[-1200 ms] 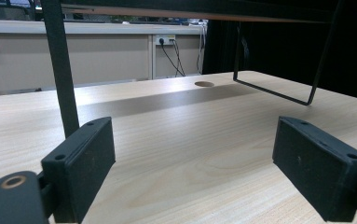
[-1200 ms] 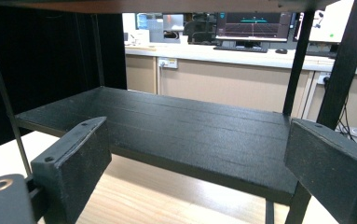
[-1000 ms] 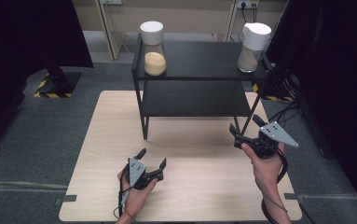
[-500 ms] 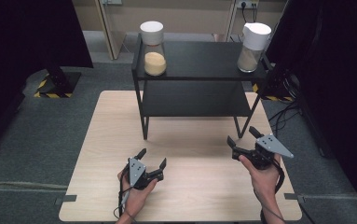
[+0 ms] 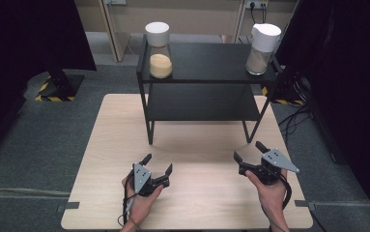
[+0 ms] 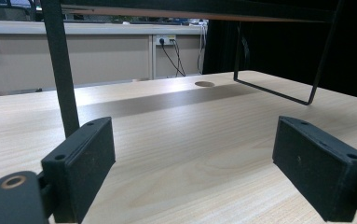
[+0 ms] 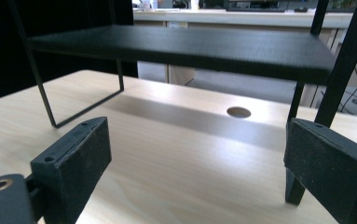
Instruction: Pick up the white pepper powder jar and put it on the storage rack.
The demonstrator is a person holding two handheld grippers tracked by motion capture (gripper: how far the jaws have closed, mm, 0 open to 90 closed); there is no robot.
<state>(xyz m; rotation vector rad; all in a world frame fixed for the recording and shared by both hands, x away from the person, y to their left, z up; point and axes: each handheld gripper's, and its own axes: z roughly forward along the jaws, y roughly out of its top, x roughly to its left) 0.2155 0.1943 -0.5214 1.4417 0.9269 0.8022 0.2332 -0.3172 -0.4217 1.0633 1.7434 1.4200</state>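
A black two-tier shelf stands at the far half of the light wooden table. On its top tier are two white-lidded glass jars: one at the left holds yellow grains, one at the right holds pale grains. My left gripper is open low over the table's near left, with nothing between its jaws. My right gripper is open near the shelf's front right leg, also holding nothing.
The shelf's lower tier hangs just above table level ahead of the right gripper. A round cable hole lies in the table under the shelf. Dark curtains and cables flank the table on grey floor.
The right gripper has dropped and drawn back toward the near edge, away from the shelf's right leg. The left gripper has stayed in place.
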